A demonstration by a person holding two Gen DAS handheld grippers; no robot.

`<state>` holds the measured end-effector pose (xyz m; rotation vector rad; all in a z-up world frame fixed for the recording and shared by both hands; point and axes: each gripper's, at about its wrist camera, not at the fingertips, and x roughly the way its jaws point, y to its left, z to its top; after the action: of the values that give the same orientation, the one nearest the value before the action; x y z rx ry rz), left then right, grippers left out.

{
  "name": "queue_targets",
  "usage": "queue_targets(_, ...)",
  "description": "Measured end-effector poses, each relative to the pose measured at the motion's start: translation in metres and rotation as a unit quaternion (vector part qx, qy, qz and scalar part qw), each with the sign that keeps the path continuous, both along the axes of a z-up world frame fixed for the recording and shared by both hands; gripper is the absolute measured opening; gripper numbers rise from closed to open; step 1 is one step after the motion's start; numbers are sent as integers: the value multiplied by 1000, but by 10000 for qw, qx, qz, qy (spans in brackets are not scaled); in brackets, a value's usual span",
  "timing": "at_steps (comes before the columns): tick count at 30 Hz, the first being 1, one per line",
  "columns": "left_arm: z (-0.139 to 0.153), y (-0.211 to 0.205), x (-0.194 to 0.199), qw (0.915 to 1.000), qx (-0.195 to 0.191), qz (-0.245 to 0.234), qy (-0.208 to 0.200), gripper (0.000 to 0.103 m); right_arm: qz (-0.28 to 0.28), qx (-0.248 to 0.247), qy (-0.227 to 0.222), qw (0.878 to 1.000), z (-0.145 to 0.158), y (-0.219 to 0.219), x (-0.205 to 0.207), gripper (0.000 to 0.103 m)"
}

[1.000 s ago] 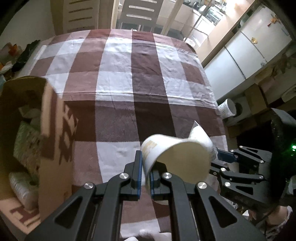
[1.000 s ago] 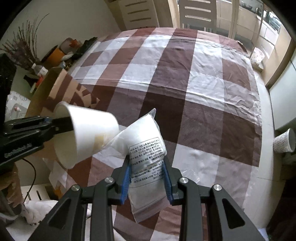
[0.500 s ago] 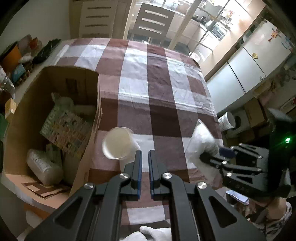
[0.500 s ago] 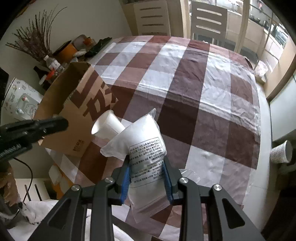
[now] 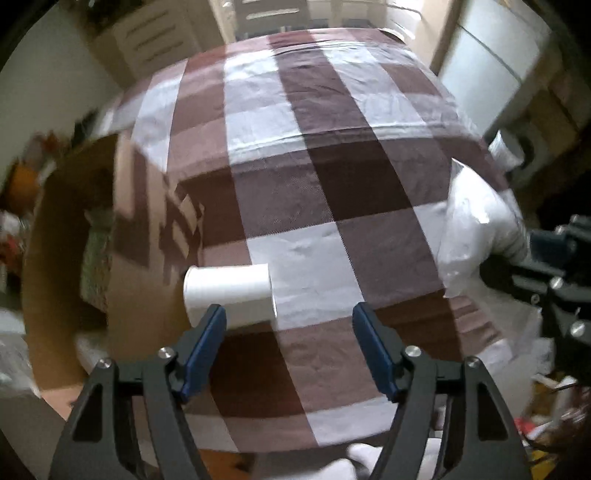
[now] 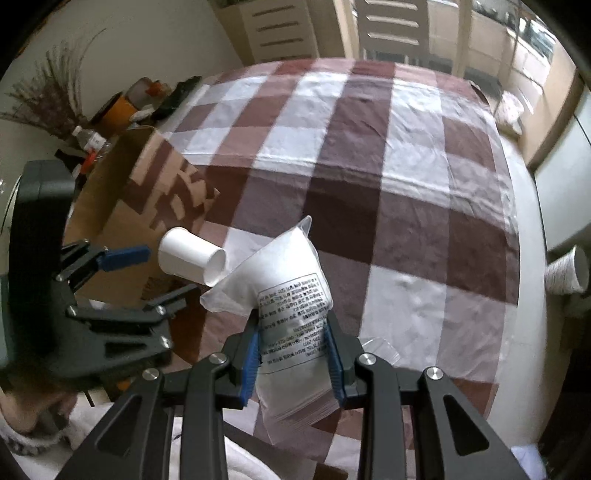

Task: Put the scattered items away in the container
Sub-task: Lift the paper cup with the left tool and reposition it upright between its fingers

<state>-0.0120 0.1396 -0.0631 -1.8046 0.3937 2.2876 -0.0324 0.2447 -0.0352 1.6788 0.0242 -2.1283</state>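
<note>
My left gripper (image 5: 288, 325) is open and empty. A white paper cup (image 5: 229, 290) lies on its side on the checked cloth just beyond its left finger, beside the cardboard box (image 5: 62, 229). In the right wrist view the cup (image 6: 190, 260) lies next to the box (image 6: 122, 206), with the left gripper (image 6: 147, 277) close by. My right gripper (image 6: 293, 354) is shut on a white plastic bag with printed text (image 6: 291, 291), held above the table. The bag also shows in the left wrist view (image 5: 476, 229).
The box holds several items, blurred here. Clutter and bottles (image 6: 88, 136) stand on a shelf left of the box. A patterned cup (image 6: 565, 273) sits beyond the table's right edge. Chairs (image 6: 391, 29) stand at the far end.
My left gripper has opened and let go of the paper cup, which now lies on its side by the box. The right gripper still holds the bag.
</note>
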Motion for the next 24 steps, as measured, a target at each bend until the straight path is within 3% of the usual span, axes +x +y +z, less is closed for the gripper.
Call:
queue_targets(4, -16, -3, -9, 9986, 204, 477, -137, 73, 50, 177, -156, 9997, -9, 6, -7, 32)
queue_targets(7, -16, -25, -16, 9899, 443, 1343, -40, 74, 152, 245, -207, 9994, -12, 3, -16, 32)
queue_targets(8, -15, -35, -17, 9832, 663, 1700, -20, 76, 194, 252, -219, 9993, -13, 0, -20, 32)
queue_targets(11, -15, -62, -13, 9513, 1399, 2744, 128, 79, 337, 260, -237, 9988, -14, -11, -29, 32)
queue_targets(14, -20, -77, -9, 9244, 1844, 3326, 304, 79, 569, 283, -225, 9977, -13, -27, -36, 32)
queue_targets(16, -28, -92, -5, 8963, 2202, 3830, 376, 79, 711, 310, -219, 9967, -13, -35, -38, 32)
queue_targets(18, -37, -102, -7, 8780, 2313, 4172, 399, 79, 818, 333, -231, 9958, -14, -42, -40, 32)
queue_targets(22, -63, -111, -19, 8583, 2340, 4562, 206, 79, 922, 328, -312, 9947, -18, -49, -41, 32)
queue_targets(24, -68, -113, -25, 8552, 2132, 4717, 256, 79, 955, 346, -367, 9941, -21, -51, -41, 32)
